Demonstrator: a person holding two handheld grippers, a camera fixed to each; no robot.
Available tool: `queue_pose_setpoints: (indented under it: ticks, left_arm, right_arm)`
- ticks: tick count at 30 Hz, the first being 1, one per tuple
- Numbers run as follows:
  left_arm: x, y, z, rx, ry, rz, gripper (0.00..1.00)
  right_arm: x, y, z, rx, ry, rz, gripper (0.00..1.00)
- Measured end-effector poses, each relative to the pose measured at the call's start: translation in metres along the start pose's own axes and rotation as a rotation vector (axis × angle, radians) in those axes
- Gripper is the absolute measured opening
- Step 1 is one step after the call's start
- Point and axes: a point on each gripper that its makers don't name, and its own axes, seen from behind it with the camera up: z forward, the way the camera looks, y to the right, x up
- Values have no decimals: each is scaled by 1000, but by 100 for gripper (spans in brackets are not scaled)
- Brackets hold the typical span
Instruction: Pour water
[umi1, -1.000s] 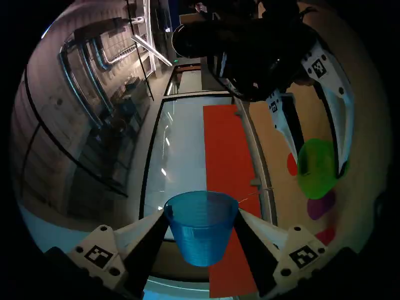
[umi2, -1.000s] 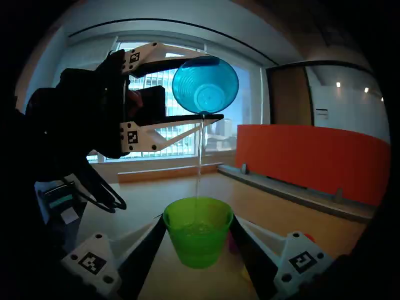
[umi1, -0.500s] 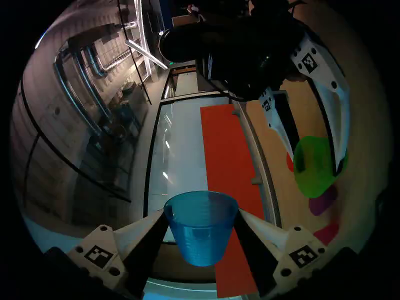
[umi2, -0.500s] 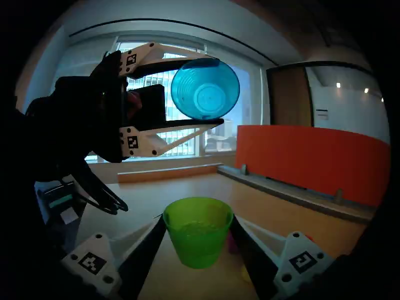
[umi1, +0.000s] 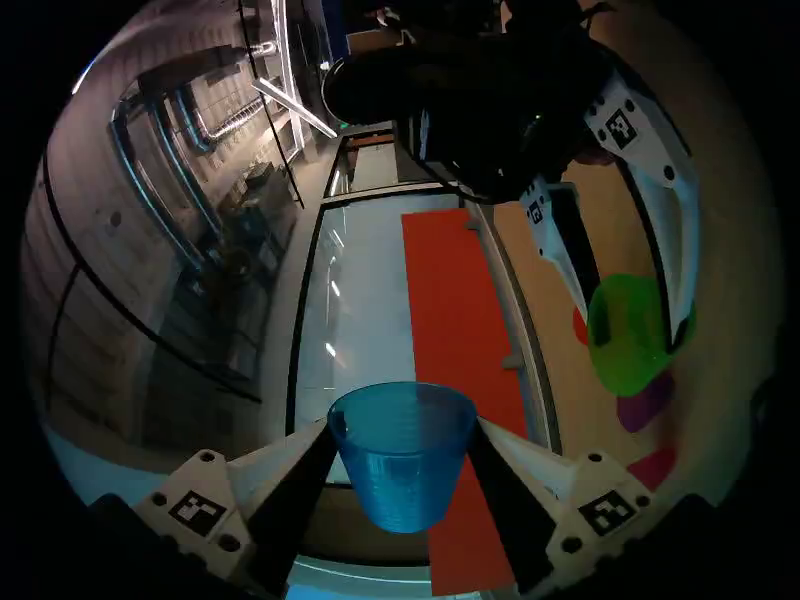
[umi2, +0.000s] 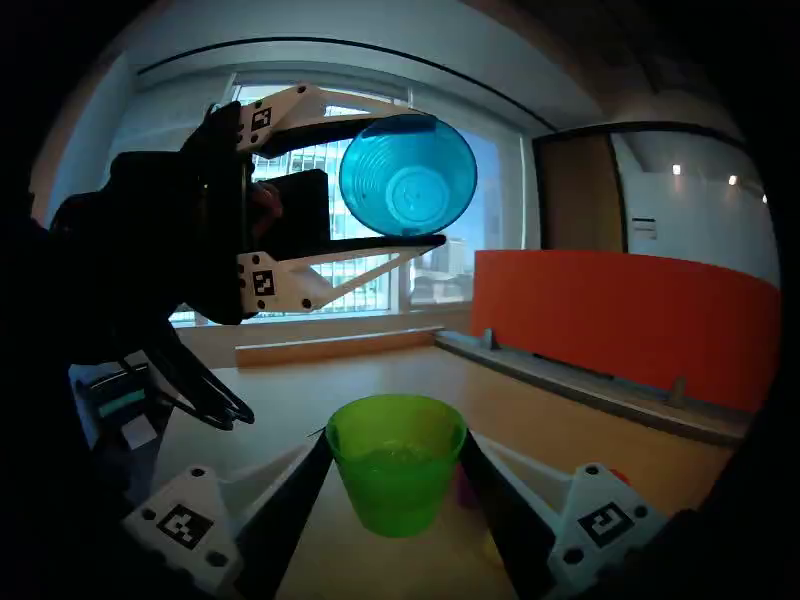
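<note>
Two cups carry this task. The translucent blue plastic cup (umi2: 408, 187) lies tipped on its side, high in the right gripper view, its round base turned toward that camera and its mouth pointing away. No stream shows beneath it. The left gripper (umi1: 402, 430) has both fingers clamped on the cup's walls. Below it, near the camera, the translucent green plastic cup (umi2: 397, 478) stands upright with water visible inside. The right gripper (umi2: 396, 442) has both fingers pressed against its sides. Both cups are held over the pale wooden table (umi2: 570, 410). An orange partition panel (umi2: 640, 320) runs along the far right, and a large window (umi2: 495, 230) sits behind the blue cup.

Judgement: the pour is at or near its end. To finish well:

1. Hold the green cup level and steady under the blue cup's lip.
2. Wait for any last drops to fall.
3. Roll the blue cup back upright slowly, without shifting it sideways.
4. Maintain firm pressure on both cups; thin plastic walls probably flex and may slip.
</note>
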Motion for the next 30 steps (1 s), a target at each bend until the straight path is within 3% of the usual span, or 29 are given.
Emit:
queue_pose_setpoints:
  ticks: [5,11,30]
  left_arm:
    - [-4,-2,1,-3,-3,-43,86]
    - [-11,-5,2,-5,-7,-161,86]
    - [-21,-3,5,-56,9,-798,86]
  right_arm:
    - [1,1,0,-2,2,0,91]
    - [1,3,-1,-6,4,-1,91]
    - [5,4,-6,-10,13,2,91]
